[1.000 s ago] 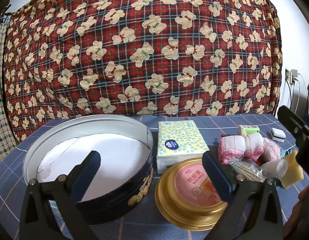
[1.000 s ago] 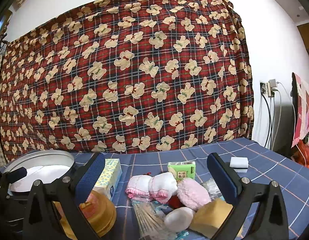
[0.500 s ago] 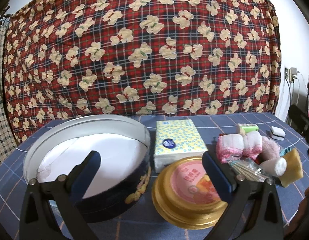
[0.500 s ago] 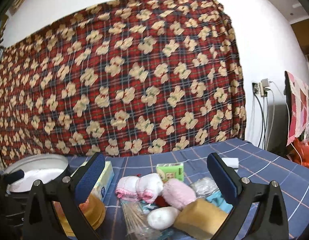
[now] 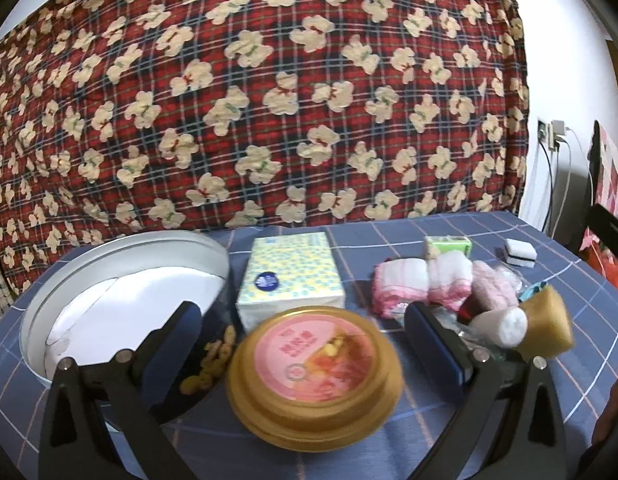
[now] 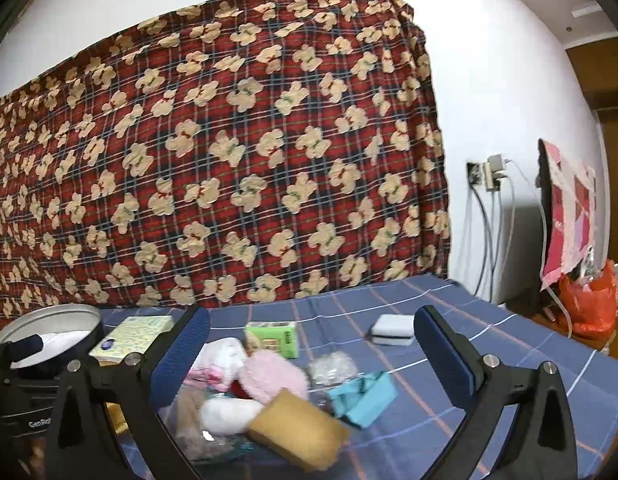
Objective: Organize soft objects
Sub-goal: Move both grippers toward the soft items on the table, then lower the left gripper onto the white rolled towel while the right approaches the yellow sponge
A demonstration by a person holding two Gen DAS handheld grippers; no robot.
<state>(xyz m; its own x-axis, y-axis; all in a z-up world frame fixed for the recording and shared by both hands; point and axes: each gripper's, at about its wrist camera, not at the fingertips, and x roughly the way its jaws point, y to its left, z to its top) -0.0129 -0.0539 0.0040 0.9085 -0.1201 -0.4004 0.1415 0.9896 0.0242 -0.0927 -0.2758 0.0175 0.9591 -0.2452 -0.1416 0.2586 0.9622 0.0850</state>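
Blue checked cloth covers the table (image 5: 449, 236), and on it, largest first, stand the round open tin (image 5: 121, 300) with its white lining at the left, the yellow-dotted tissue pack (image 5: 291, 280) behind the gold-rimmed lid (image 5: 315, 364), and then the heap of soft things at the right: rolled pink-and-white towels (image 5: 421, 286), a fluffy pink piece (image 6: 275, 374), a tan sponge (image 6: 297, 426), a white roll (image 6: 225, 416) and a teal cloth (image 6: 365, 398).

That heap lies just ahead of and below the right tool (image 6: 311, 354), between its spread fingers, with the sponge nearest and its long side running across the gap. The tin lies ahead and to the left of the left tool (image 5: 301, 340), which is also spread and holds nothing. So the right hand looks better placed to pick, and the tin sits well to the left of the heap.

Against the earlier frames, the right tool's view now tilts down over the heap, bringing the teal cloth forward, while the left view sits closer to the lid.
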